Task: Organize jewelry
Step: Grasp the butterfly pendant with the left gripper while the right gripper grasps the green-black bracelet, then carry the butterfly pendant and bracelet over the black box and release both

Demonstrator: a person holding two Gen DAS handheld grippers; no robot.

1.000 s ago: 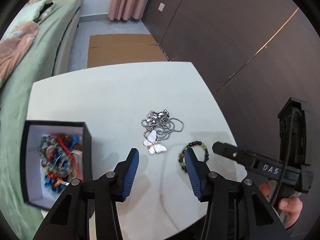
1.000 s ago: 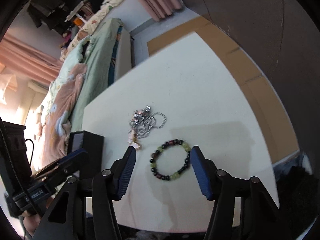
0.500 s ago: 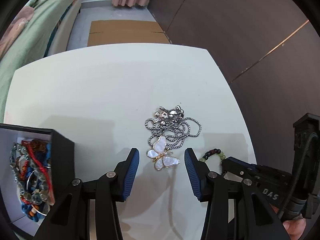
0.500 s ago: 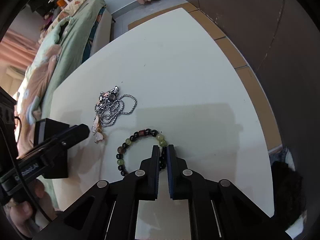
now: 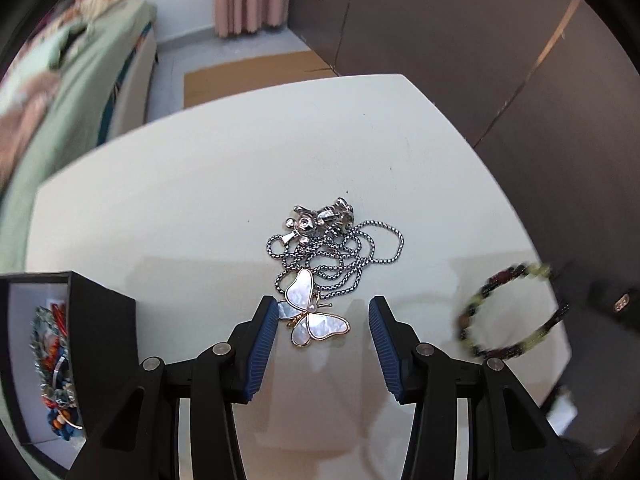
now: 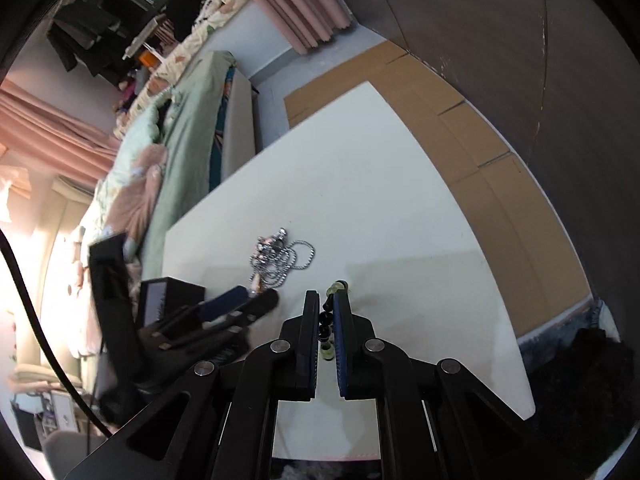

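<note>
A silver chain necklace (image 5: 336, 252) with a white butterfly pendant (image 5: 312, 314) lies on the white table (image 5: 200, 208). My left gripper (image 5: 322, 334) is open, its fingers on either side of the pendant, low over the table. My right gripper (image 6: 327, 316) is shut on a green and dark beaded bracelet (image 6: 326, 320), held above the table. The bracelet shows blurred at the right in the left wrist view (image 5: 508, 312). The necklace also shows in the right wrist view (image 6: 280, 260).
A black jewelry box (image 5: 100, 320) with a white lining holds several colourful bracelets at the table's left. It also shows in the right wrist view (image 6: 168, 292). A bed with green bedding (image 6: 180, 120) lies beyond the table. Cardboard (image 6: 460, 120) covers the floor by the dark wall.
My right gripper shut on the beaded bracelet and lifted it off the table. My left gripper moved forward and down until its fingers flank the butterfly pendant.
</note>
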